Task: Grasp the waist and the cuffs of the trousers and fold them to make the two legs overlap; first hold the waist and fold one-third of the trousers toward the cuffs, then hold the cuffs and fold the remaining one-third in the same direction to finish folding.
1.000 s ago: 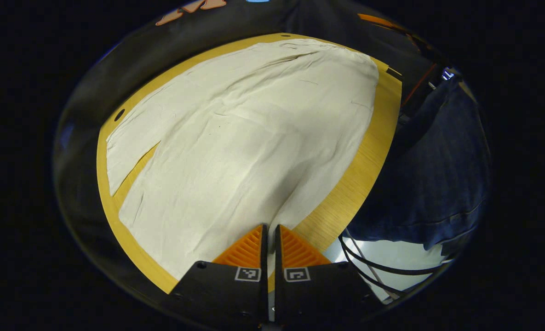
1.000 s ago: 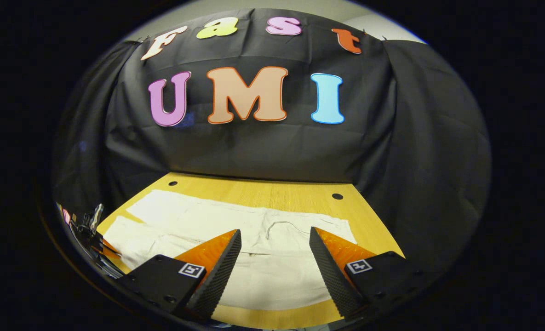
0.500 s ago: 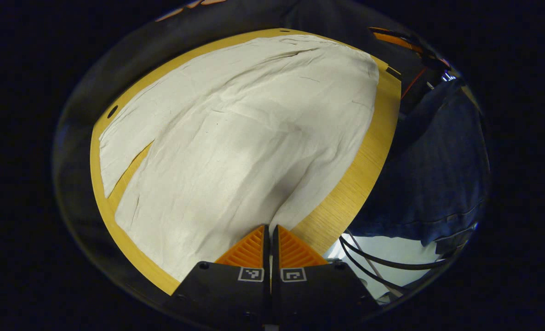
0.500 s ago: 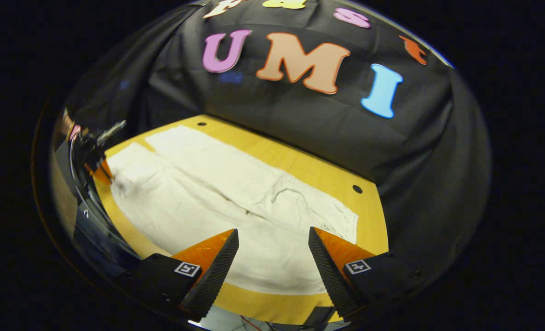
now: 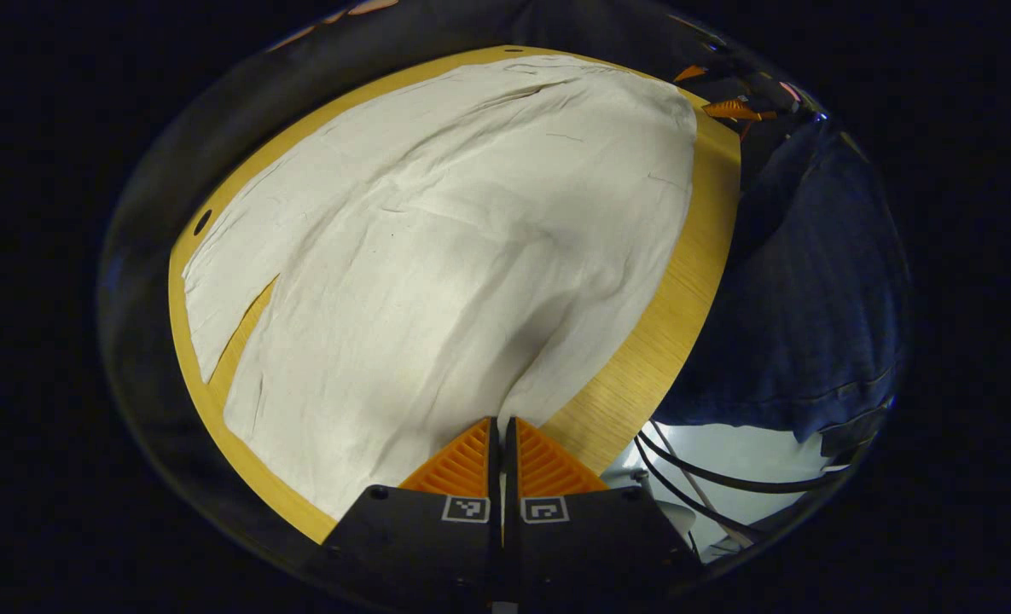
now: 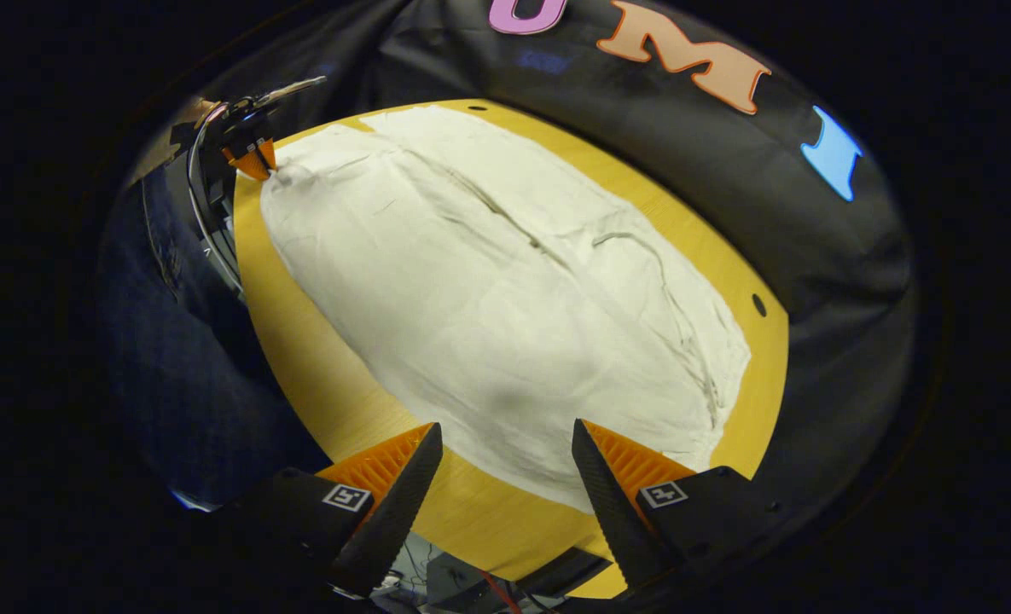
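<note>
The left gripper (image 5: 502,435) has its fingers pinched on a cuff of the trousers (image 5: 437,256), spread flat on the counter (image 5: 642,341). The right gripper (image 6: 505,465), fingers wide, hovers by the waist hem; I'd say it must drop and grip before the leg fold.

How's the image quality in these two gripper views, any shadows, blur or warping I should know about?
Left gripper view: sharp; fisheye bows the table edge; a soft shadow lies on the trousers ahead of the left gripper, its fingers together on the cloth. Right gripper view: equally warped; the right gripper is open over the table's near edge; a faint shadow sits on the cloth nearby; no glare.
</note>
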{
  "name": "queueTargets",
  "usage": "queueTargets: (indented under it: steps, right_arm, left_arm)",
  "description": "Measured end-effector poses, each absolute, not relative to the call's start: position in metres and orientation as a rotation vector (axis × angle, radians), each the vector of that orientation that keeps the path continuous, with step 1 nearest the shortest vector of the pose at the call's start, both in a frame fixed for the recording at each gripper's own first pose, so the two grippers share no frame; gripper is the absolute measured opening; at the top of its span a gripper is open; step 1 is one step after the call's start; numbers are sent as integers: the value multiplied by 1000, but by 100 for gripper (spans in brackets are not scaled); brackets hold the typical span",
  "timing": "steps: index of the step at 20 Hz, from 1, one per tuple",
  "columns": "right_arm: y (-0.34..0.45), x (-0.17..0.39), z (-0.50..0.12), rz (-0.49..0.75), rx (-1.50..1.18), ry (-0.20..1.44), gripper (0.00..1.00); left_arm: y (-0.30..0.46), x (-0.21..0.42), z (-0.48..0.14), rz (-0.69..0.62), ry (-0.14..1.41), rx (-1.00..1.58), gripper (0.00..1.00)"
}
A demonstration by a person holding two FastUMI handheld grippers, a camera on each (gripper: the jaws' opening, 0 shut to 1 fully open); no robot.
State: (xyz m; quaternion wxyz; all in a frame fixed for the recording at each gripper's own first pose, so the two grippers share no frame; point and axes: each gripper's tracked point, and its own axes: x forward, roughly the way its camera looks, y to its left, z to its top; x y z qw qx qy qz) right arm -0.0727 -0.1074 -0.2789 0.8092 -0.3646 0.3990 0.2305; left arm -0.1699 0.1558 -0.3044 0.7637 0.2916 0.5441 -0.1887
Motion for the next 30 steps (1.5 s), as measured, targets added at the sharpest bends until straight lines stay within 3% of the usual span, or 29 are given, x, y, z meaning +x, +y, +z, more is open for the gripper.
queueTargets:
  steps: [6, 10, 16, 22, 30]
  right_arm:
    - [-121, -76, -308, 552, -799, 992, 95]
    - [-126, -76, -315, 564, -776, 1041, 82]
    - [-128, -74, -318, 542, -703, 1085, 74]
    - [-127, -69, -316, 504, -736, 1041, 11]
    - [-127, -67, -316, 460, -674, 1066, 2]
  left_arm:
    - [154, -170, -307, -412, 1202, 644, 0]
    - [154, -170, -307, -399, 1202, 640, 0]
    - [154, -170, -306, -402, 1207, 635, 0]
    - [155, -170, -307, -407, 1185, 653, 0]
    - [154, -170, -305, -391, 1207, 611, 0]
